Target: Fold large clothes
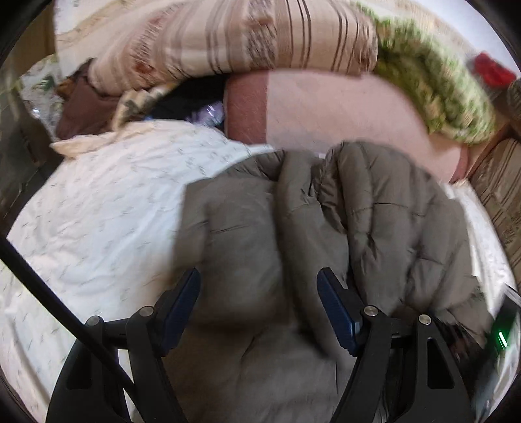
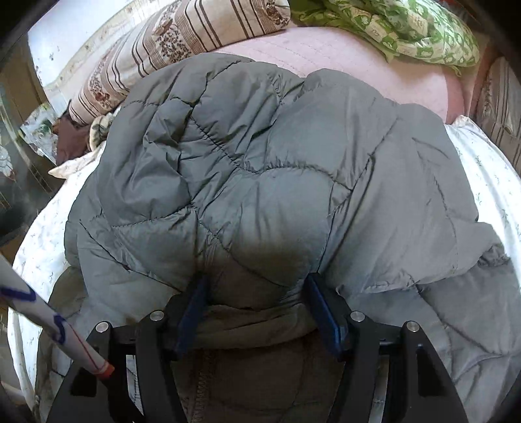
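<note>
Lying bunched on the bed's white sheet (image 2: 488, 182) is a grey quilted jacket (image 2: 260, 169), the landmark for everything else. Left of the jacket, the sheet (image 1: 97, 211) shows bare. Over the jacket's near edge, the left tool (image 1: 259, 286) hangs released, its fingers spread apart above the padding. The right tool (image 2: 257, 289) has a puffed fold of the jacket between its spread fingers; whether it is truly clenched cannot be told. Beyond the jacket lie a striped pillow (image 2: 182, 35) and, further right, a green patterned quilt (image 2: 403, 29).
</note>
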Motion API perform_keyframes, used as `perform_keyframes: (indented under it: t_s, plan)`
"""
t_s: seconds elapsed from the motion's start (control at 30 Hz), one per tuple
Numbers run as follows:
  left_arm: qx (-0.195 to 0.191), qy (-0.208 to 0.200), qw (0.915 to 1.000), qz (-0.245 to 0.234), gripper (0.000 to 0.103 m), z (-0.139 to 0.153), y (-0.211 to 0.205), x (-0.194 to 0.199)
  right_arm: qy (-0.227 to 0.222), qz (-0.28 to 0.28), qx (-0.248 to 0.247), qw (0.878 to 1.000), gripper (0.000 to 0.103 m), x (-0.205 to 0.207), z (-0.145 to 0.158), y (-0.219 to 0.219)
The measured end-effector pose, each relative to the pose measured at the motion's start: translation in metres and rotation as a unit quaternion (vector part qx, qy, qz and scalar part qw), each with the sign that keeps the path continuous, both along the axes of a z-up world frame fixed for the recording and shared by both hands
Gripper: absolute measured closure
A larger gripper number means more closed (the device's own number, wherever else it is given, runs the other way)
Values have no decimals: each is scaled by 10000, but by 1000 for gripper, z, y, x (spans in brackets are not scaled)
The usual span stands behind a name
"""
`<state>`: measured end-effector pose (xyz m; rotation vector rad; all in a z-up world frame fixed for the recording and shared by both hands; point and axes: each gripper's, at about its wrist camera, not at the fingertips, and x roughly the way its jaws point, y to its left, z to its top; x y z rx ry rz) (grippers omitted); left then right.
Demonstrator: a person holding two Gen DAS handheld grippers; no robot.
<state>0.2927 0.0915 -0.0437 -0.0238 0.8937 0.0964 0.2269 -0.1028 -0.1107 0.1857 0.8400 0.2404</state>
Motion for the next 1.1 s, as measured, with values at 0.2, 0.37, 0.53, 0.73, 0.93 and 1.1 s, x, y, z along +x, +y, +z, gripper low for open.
perform_keyframes:
  t_s: [0.2,0.37,0.53,0.73,0.93,1.1]
  plan:
    - [588,288,9979,1,30,-47,-17,38,-120,11,173,9998,35,-11,-7,-7]
    - [471,287,9984,-80,30,-37,-13,34,-109,21,349,9993,35,-13,-12,-15]
    - [211,63,9997,98,30,-2,6,3,-110,16,306,9995,35,-16,-12,-18]
    - [538,-308,9979,201,30,21,20,-76,-105,7,-109,9999,34,-23,6,-7]
    - [877,-348,9952,265,30,11,42,-145,45,62,-561,9984,28,-64,21,-18]
    - [601,32,9965,586,30,-6,83,-175,433,-126,-81,9990,28,-105,22,-77]
